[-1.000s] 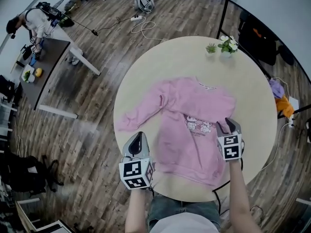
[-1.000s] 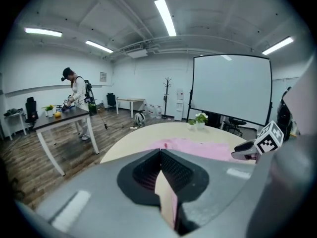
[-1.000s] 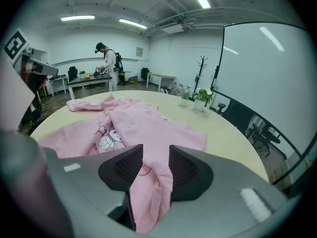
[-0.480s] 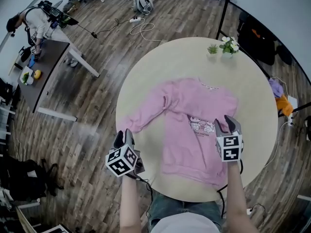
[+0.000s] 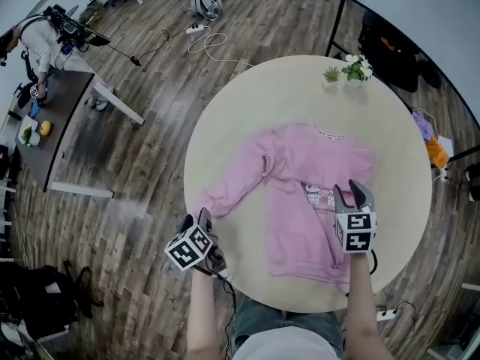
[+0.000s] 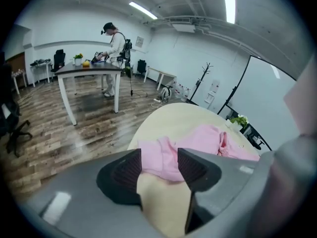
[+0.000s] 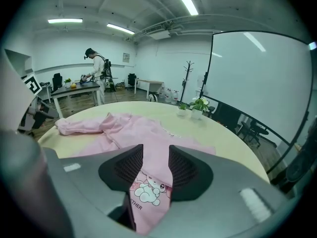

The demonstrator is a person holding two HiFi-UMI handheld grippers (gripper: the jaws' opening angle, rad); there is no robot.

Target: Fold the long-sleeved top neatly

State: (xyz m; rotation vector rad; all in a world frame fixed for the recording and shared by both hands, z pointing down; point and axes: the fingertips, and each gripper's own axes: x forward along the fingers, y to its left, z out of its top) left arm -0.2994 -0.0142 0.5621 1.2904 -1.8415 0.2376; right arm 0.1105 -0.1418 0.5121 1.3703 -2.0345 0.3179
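Round bench (image 5: 285,96) carries everything, the pink long-sleeved top (image 5: 296,175) lies front up across its middle, cartoon print showing, hem toward the person

Left sleeve (image 5: 240,178) stretched out flat toward bench edge, cuff near the rim, so it reads as not yet folded; right sleeve not lying out to the side, seemingly doubled in over the body

Right hand-held gripper (image 5: 349,193) sits over the top's right side beside the print; in the right gripper view its jaws stand part-way apart with a raised fold of pink fabric filling the gap, looks pinched, likely to carry that side inward for the fold

Left hand-held gripper (image 5: 201,217) at the near-left rim, jaws wide with only bare bench between them, cuff just ahead of the tips and not touching, probably lined up to pick the sleeve

Small potted plants (image 5: 346,70) at the far edge, well apart from the top, out of the fold's way
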